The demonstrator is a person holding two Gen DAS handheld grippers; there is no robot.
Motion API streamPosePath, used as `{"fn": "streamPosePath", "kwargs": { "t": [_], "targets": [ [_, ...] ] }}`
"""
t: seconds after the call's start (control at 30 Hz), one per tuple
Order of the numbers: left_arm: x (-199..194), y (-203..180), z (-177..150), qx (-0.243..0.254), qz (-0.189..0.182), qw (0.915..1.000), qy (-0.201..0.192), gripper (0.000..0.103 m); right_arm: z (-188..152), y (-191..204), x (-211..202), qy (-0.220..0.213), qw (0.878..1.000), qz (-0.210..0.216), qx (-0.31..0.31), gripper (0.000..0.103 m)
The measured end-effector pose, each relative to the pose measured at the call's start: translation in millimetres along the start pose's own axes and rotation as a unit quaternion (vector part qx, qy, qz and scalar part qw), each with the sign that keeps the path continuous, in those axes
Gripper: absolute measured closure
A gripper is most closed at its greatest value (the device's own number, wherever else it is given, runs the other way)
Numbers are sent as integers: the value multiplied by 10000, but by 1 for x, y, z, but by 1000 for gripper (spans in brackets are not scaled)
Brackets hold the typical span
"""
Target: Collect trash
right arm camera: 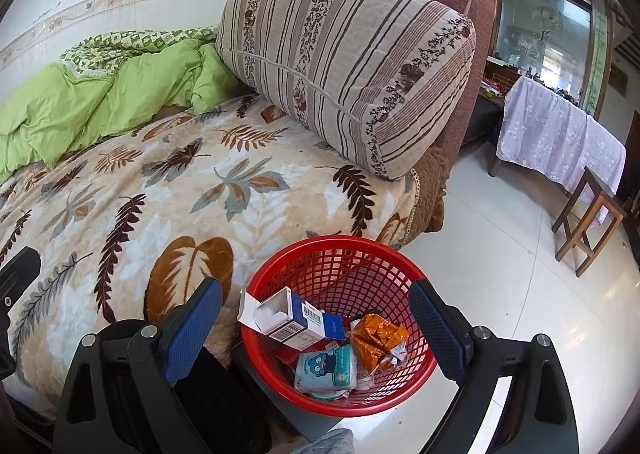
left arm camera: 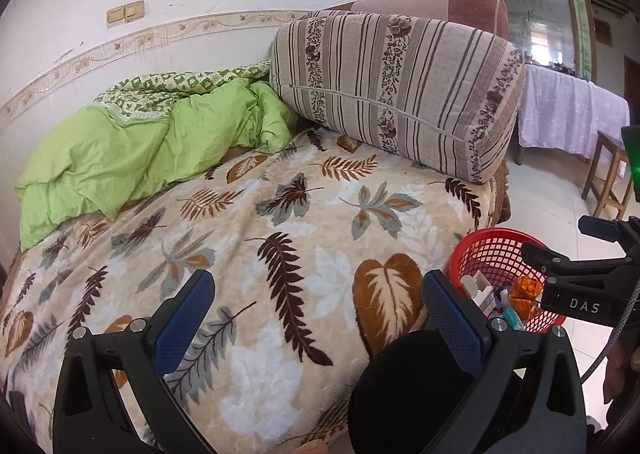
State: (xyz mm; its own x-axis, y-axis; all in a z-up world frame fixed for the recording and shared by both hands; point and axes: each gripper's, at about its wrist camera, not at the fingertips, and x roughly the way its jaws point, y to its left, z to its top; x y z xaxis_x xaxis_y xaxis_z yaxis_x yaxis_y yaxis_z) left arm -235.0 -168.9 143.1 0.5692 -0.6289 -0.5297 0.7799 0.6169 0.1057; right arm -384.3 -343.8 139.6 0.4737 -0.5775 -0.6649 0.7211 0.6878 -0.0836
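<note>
Left gripper [left arm camera: 318,318]: blue, diamond-textured fingers [left arm camera: 184,320] spread wide apart, holding nothing, poised above a plush leaf-print blanket [left arm camera: 280,221] covering the bed. Right gripper [right arm camera: 316,324]: identical ribbed fingers [right arm camera: 438,330] likewise parted and empty, framing the red basket [right arm camera: 340,254], a round plastic lattice pail standing on the glossy white tiled floor [right arm camera: 500,274] just beside the bed edge. Inside the basket: an opened white-and-blue cardboard carton [right arm camera: 294,320] leaning at 10 o'clock, a crumpled orange foil wrapper [right arm camera: 378,336] at 3 o'clock, and a soft teal tissue pack [right arm camera: 326,368] printed with a cartoon face at 6 o'clock. In the left wrist view the basket [left arm camera: 492,250] lies at 3 o'clock, partly behind the right gripper's black frame [left arm camera: 576,282]. Beyond, at 12 o'clock, a quilted striped cushion [right arm camera: 348,65] leans on the pink headboard [right arm camera: 456,33]; a rumpled green duvet [left arm camera: 120,149] lies at 10 o'clock. A cloth-draped bench [right arm camera: 560,137] and wooden stool [right arm camera: 588,217] stand at 2 o'clock.
</note>
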Motion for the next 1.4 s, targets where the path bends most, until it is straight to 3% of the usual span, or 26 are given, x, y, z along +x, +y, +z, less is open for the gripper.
{"fn": "streamPosePath", "kwargs": {
  "t": [0.23,0.43,1.4],
  "targets": [
    [1,-2,1,103,430,9990,-15,0,0,0,1,24,10000,1,14,8],
    [0,-7,0,326,501,9982,-24,0,0,0,1,30,10000,6,8,8],
    [2,-2,-2,345,426,9985,67,0,-2,0,4,71,10000,20,16,8]
  ]
}}
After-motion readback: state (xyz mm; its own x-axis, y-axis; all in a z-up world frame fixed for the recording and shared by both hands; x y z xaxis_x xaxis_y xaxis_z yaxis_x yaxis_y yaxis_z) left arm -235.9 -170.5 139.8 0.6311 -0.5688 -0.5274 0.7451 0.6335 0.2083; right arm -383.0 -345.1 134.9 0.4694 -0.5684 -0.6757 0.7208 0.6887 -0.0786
